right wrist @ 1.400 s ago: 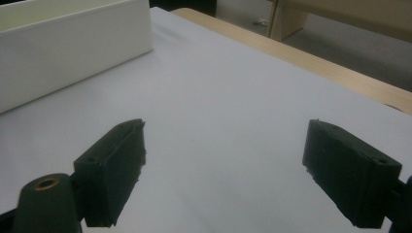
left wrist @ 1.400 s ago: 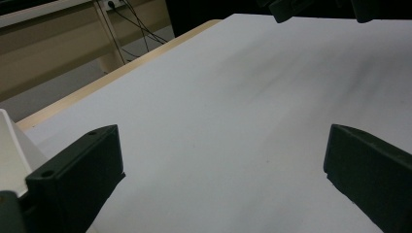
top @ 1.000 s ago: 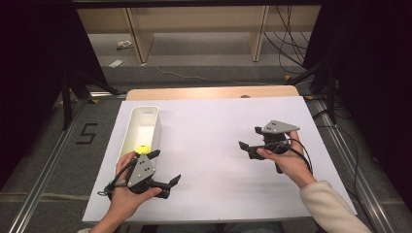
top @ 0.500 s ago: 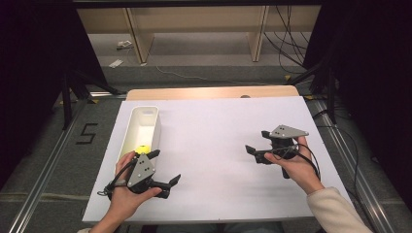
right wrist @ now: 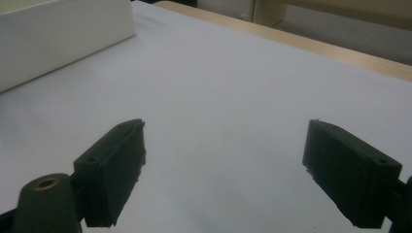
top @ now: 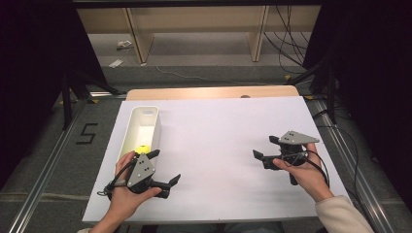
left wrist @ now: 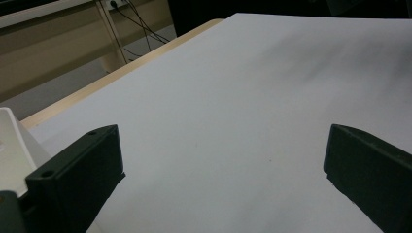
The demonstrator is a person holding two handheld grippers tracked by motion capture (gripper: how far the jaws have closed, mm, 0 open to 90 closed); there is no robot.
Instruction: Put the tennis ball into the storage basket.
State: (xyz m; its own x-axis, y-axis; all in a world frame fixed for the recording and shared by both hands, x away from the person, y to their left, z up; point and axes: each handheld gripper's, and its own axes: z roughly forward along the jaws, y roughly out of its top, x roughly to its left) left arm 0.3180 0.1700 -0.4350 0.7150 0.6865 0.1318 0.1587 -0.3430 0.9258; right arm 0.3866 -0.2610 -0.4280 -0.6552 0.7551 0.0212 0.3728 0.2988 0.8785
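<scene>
My left gripper [top: 165, 166] is held near the table's front left, beside the near end of a long white bin [top: 154, 127]. It is open with nothing between its jaws. A small yellow object [top: 142, 149] lies inside the bin at its near end. In the left gripper view my left gripper [left wrist: 223, 165] spreads wide over bare white surface, with the bin's corner [left wrist: 12, 145] at the left edge. My right gripper [top: 263, 146] is at the right side of the table, open and empty, jaws pointing left. In the right gripper view my right gripper [right wrist: 226, 160] faces the bin's wall [right wrist: 58, 34].
A white sheet [top: 218, 136] covers the table, with a wooden strip [top: 209, 92] showing along its far edge. Metal rails [top: 43, 174] flank the table. Cables [top: 291, 29] and a wooden frame [top: 194, 19] lie on the floor beyond.
My right gripper has drifted right and slightly toward the table's near edge, still open. The left gripper has stayed where it was.
</scene>
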